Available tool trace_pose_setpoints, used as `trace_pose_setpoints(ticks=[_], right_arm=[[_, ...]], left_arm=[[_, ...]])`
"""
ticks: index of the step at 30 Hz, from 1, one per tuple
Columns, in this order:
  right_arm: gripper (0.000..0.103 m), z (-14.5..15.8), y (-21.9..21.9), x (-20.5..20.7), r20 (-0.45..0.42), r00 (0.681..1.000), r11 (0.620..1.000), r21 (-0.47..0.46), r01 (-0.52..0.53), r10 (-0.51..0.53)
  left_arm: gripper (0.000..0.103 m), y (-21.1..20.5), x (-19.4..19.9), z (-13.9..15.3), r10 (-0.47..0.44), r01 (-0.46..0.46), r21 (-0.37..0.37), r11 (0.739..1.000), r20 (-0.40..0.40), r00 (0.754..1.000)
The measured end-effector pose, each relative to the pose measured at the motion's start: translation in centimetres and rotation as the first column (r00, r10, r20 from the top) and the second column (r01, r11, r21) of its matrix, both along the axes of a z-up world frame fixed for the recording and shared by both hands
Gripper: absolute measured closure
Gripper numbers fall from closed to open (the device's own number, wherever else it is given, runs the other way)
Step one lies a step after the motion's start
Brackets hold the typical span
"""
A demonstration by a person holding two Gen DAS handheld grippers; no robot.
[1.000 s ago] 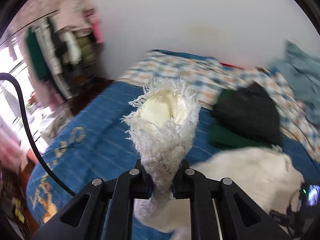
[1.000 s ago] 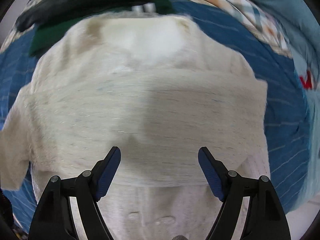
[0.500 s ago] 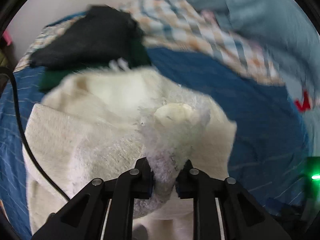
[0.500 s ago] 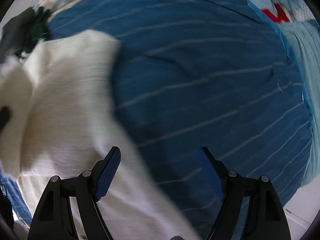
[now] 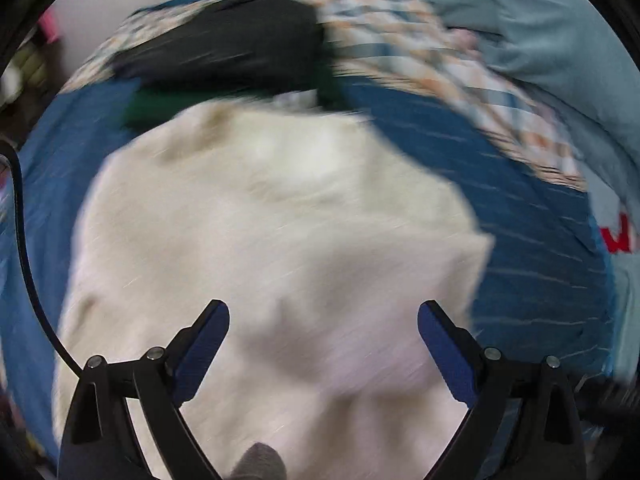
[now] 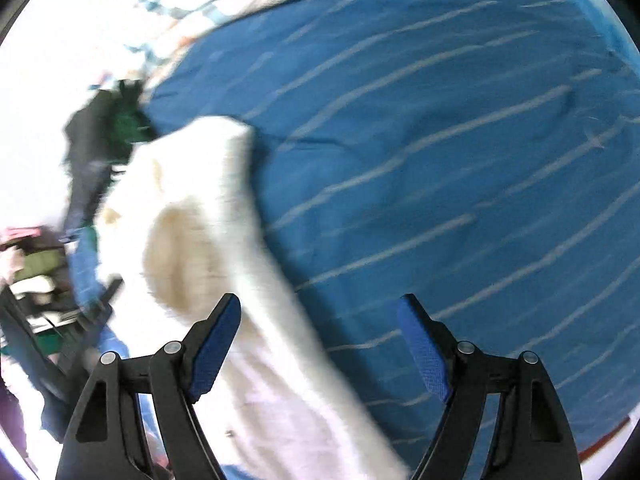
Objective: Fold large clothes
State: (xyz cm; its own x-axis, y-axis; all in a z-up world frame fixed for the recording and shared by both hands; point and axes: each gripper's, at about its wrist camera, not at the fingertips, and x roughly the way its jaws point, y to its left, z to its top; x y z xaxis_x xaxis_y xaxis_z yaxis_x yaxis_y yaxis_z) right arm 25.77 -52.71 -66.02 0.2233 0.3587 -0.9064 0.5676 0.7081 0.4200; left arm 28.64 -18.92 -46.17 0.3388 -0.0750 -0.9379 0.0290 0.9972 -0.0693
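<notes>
A large cream fuzzy garment (image 5: 280,232) lies on the blue striped bedspread (image 5: 532,216). My left gripper (image 5: 323,320) is open and empty just above the garment's near part. In the right wrist view the same garment (image 6: 208,216) lies at the left, its edge running down between the fingers. My right gripper (image 6: 320,316) is open and empty over the garment's right edge and the bedspread (image 6: 440,160). Both views are motion-blurred.
A black garment on a dark green one (image 5: 240,52) lies just beyond the cream garment. A checked blanket (image 5: 420,52) and a pale blue quilt (image 5: 540,40) lie at the back right. A black cable (image 5: 28,272) hangs at the left.
My left gripper has let go of the fuzzy garment edge and now stands open above it. My right gripper stayed open and swung further right over the bedspread.
</notes>
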Motion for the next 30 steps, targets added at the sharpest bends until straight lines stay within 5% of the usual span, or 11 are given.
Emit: trace_pose_setpoints(ticks=[4, 8, 10, 11, 13, 18, 20, 22, 24, 27, 30], right_arm=[[0.021, 0.5, 3.9, 3.7, 0.075, 0.993, 0.987, 0.125, -0.104, 0.095], [0.021, -1.1, 10.0, 8.7, 0.102, 0.97, 0.955, 0.182, -0.235, 0.22], [0.035, -2.5, 12.3, 10.8, 0.108, 0.959, 0.939, 0.199, -0.281, 0.264], [0.096, -3.1, 13.5, 11.6, 0.115, 0.948, 0.932, 0.184, -0.313, 0.296], [0.095, -3.5, 15.0, 12.7, 0.063, 0.937, 0.936, 0.059, -0.347, 0.343], [0.095, 1.7, 14.3, 13.1, 0.151, 0.934, 0.94, -0.166, -0.299, 0.324], [0.095, 1.0, 14.4, 13.5, 0.095, 0.923, 0.906, -0.253, -0.34, 0.373], [0.094, -2.0, 14.7, 14.0, -0.029, 0.913, 0.88, -0.255, -0.401, 0.408], [0.088, -2.8, 14.1, 13.7, -0.069, 0.927, 0.906, -0.196, -0.375, 0.369], [0.072, 1.5, 12.4, 11.9, -0.002, 0.967, 0.934, -0.259, -0.248, 0.256], [0.072, 5.8, 11.8, 9.7, 0.072, 0.98, 0.937, -0.314, -0.155, 0.187]], left_arm=[[0.007, 7.4, -3.9, 0.4, 0.112, -0.117, 0.204, 0.972, 0.032, 0.993], [0.007, 14.6, -5.3, -3.7, 0.218, -0.206, 0.432, 0.878, 0.024, 0.976], [0.007, 17.2, -5.3, -6.6, 0.259, -0.236, 0.488, 0.84, 0.021, 0.966], [0.007, 18.1, -5.3, -7.5, 0.271, -0.241, 0.494, 0.835, 0.013, 0.963], [0.007, 19.8, -5.3, -10.2, 0.295, -0.25, 0.501, 0.828, -0.011, 0.955], [0.006, 21.2, -6.3, -11.8, 0.309, -0.269, 0.432, 0.861, -0.023, 0.951], [0.0, 21.3, -6.0, -12.5, 0.319, -0.281, 0.424, 0.861, -0.02, 0.948], [0.0, 21.5, -5.7, -12.8, 0.33, -0.301, 0.406, 0.863, -0.002, 0.944], [0.0, 21.9, -5.2, -12.7, 0.339, -0.316, 0.363, 0.877, 0.0, 0.941], [0.0, 23.2, -4.5, -12.6, 0.35, -0.334, 0.277, 0.901, -0.009, 0.937], [0.0, 23.9, -4.3, -11.8, 0.369, -0.346, 0.233, 0.909, -0.063, 0.927]])
